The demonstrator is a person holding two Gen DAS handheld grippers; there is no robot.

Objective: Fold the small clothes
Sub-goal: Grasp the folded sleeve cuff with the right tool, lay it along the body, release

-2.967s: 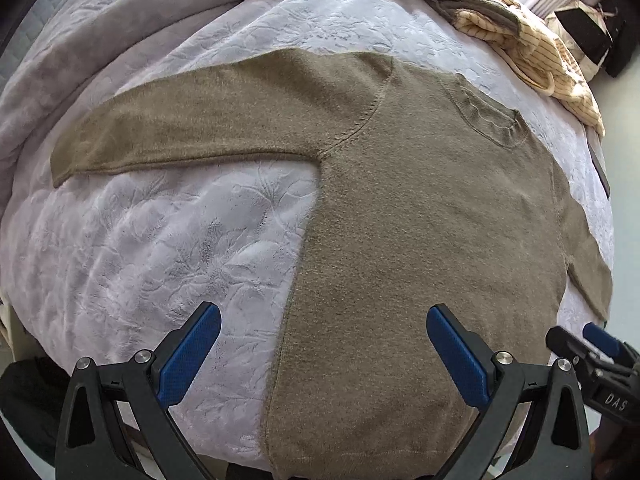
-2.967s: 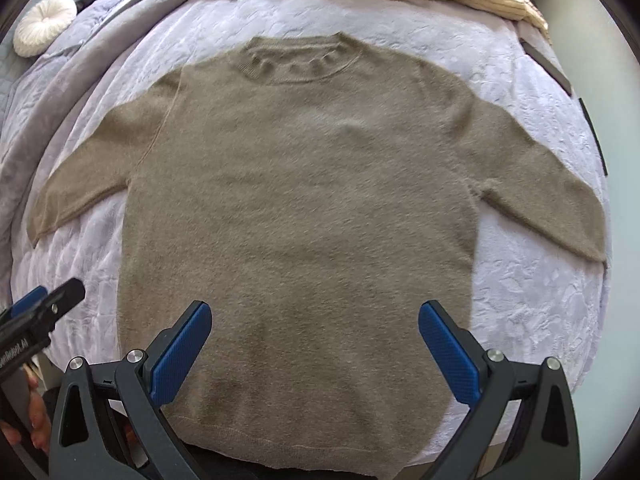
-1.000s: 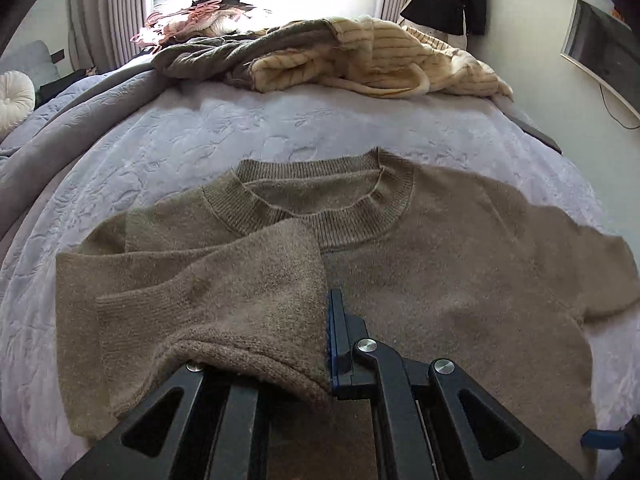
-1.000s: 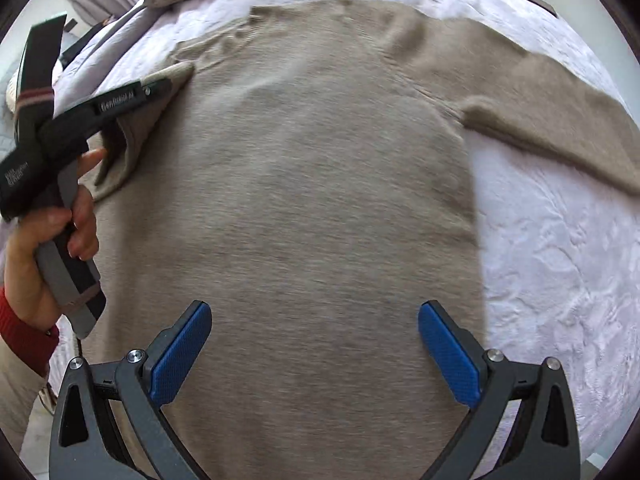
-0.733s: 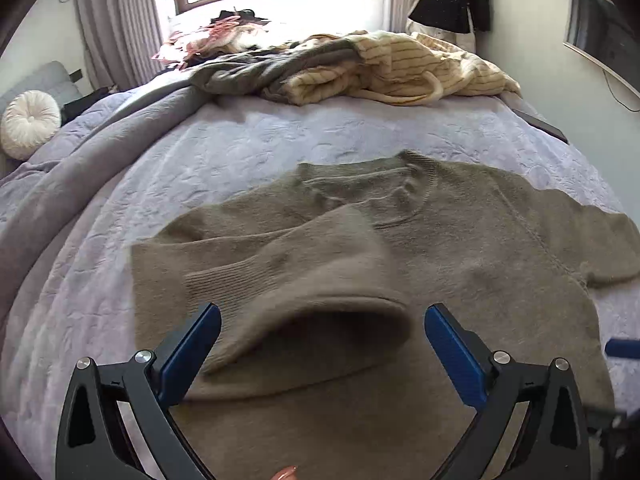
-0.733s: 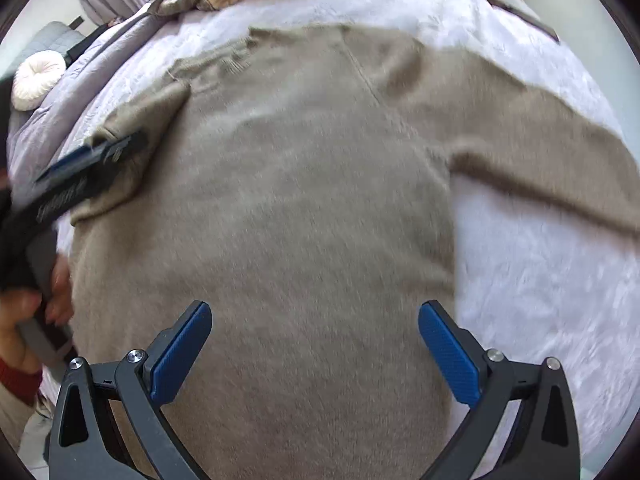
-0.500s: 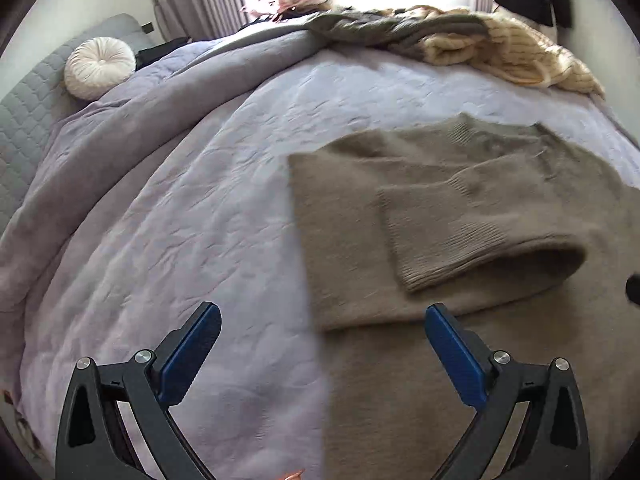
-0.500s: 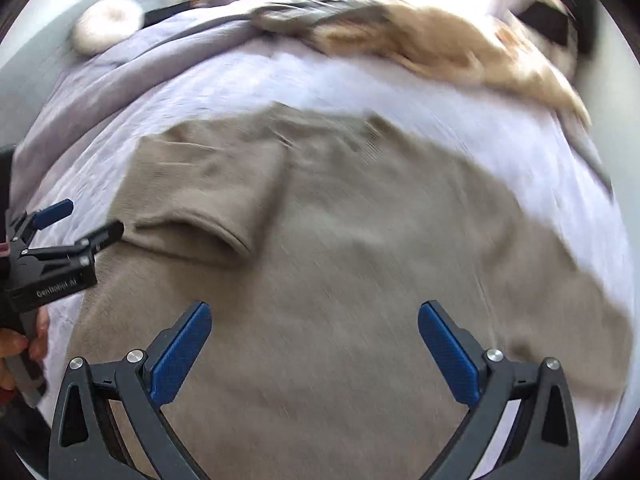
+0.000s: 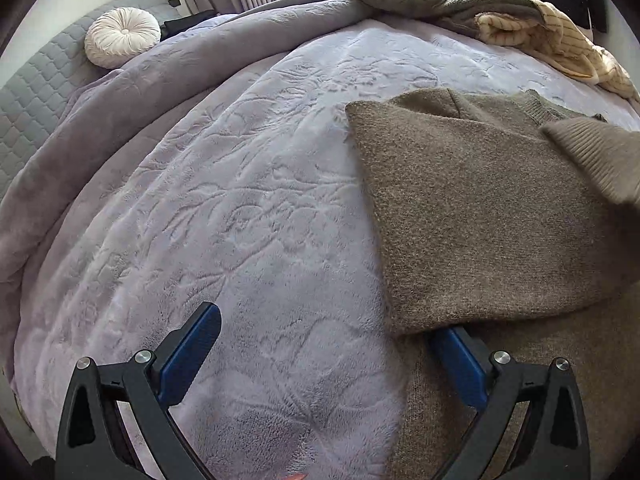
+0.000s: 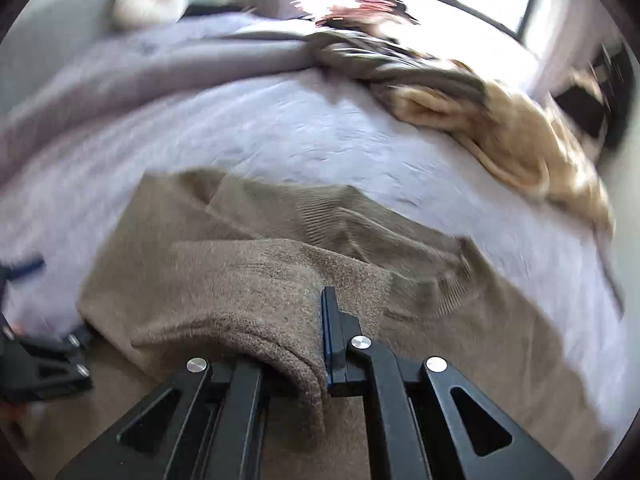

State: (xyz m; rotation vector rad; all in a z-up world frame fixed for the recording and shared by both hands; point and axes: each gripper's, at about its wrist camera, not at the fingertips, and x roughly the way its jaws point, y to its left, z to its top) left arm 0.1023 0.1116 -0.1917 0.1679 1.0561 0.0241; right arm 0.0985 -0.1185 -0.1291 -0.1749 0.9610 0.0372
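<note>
Right gripper (image 10: 326,344): jaws have just been closing and are now pinched tight on a fold of the sweater (image 9: 472,208); knit bunches over the fingers.
Left gripper (image 9: 320,364): jaws spread wide, holding nothing; one blue pad lies at the folded sleeve's (image 9: 460,240) near edge, the other over bare bed (image 9: 240,200).
Sweater: near edge of the bed, right of its middle; one sleeve already laid across the body.
Step, as judged: bring the pinched sleeve over to match.
Advice: lift enough to clear, lay cuff flat, then release.
Far edge: heap of clothes (image 9: 540,28), round cushion (image 9: 122,36).
</note>
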